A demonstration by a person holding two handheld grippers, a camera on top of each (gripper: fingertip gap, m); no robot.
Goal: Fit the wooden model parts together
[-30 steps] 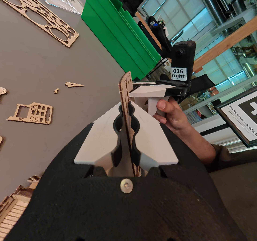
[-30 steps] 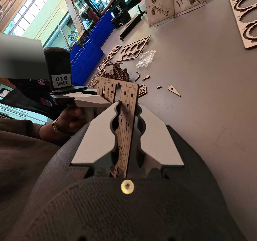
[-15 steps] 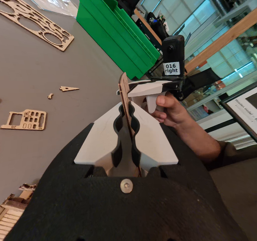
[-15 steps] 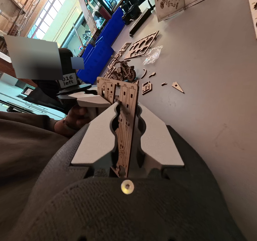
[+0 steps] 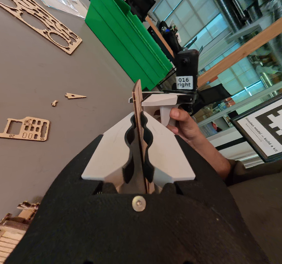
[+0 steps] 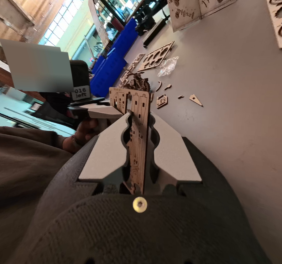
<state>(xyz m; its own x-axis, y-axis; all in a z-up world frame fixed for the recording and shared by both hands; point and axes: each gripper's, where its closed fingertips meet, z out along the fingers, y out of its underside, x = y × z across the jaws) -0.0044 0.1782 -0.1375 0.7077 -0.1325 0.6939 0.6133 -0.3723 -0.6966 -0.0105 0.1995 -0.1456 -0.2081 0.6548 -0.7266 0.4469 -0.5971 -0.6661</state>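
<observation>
A thin laser-cut wooden part sheet [image 5: 137, 99] is held in the air above the grey table [image 5: 45, 73]. My left gripper [image 5: 138, 115] is shut on its edge, and the sheet shows edge-on between the fingers. My right gripper [image 5: 137, 102] comes in from the right and clamps the same sheet near its top. In the right wrist view the sheet [image 6: 138, 104] shows its face with several cut-out parts, between the pads of my right gripper [image 6: 139, 114]. My left gripper [image 6: 119, 110] grips the sheet's left side there.
A green bin [image 5: 122, 35], an emptied wooden frame [image 5: 38, 20], a small slotted panel [image 5: 26, 128] and a triangular piece [image 5: 74, 96] lie on the table. A built wooden motorcycle [image 6: 137, 81], a plastic bag [image 6: 167, 66], blue bins [image 6: 109, 73] and an instruction sheet [image 6: 198, 2] sit farther off. My left and right fingertips are right by each other. Left tips and right tips are each some 20 cm from the built wooden motorcycle [image 6: 137, 81].
Both grippers keep their hold on the sheet. The pair has shifted and tilted slightly, so the table parts sit a little differently in both views.
</observation>
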